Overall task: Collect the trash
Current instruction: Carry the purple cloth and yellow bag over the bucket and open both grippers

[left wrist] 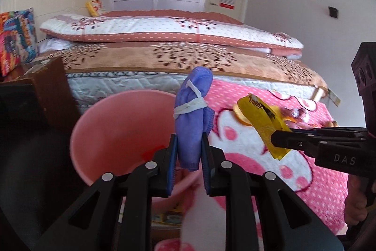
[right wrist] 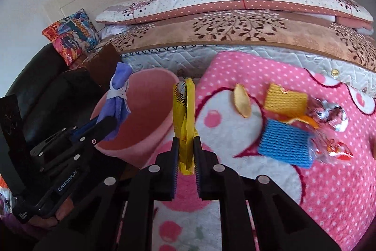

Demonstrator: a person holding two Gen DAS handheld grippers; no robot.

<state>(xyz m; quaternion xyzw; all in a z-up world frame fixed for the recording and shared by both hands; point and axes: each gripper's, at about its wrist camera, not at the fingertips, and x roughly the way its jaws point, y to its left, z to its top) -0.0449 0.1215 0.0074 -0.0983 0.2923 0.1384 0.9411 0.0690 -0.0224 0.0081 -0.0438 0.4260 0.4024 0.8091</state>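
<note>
The pink bin [left wrist: 122, 133] stands on the floor against the side of the bed [left wrist: 164, 58], and everything else is placed from it. The left gripper [left wrist: 189, 152] pinches a rolled purple face mask [left wrist: 193, 114] bound with its white ear loop; the pads press on the lower part of the roll, which stands upright just above the bin's right rim; in the right wrist view the same mask [right wrist: 118, 95] hangs over the bin's left rim [right wrist: 141, 73], held by the left gripper [right wrist: 103, 126]. The right gripper [right wrist: 185, 152] is pressed together on a crumpled yellow wrapper [right wrist: 184, 114], which rises upright just right of the bin; from the left wrist view that gripper [left wrist: 276, 140] holds the wrapper [left wrist: 263, 119] well to the right of the bin, over the pink cartoon blanket [left wrist: 317, 157]. Further right of the bin, on the blanket, lie a piece of peel [right wrist: 242, 101], a yellow foam net [right wrist: 285, 99], a blue foam net [right wrist: 284, 144], some crinkled silver foil [right wrist: 329, 113], and a clear wrapper with red print [right wrist: 333, 149]; they lie close together, some touching.
</note>
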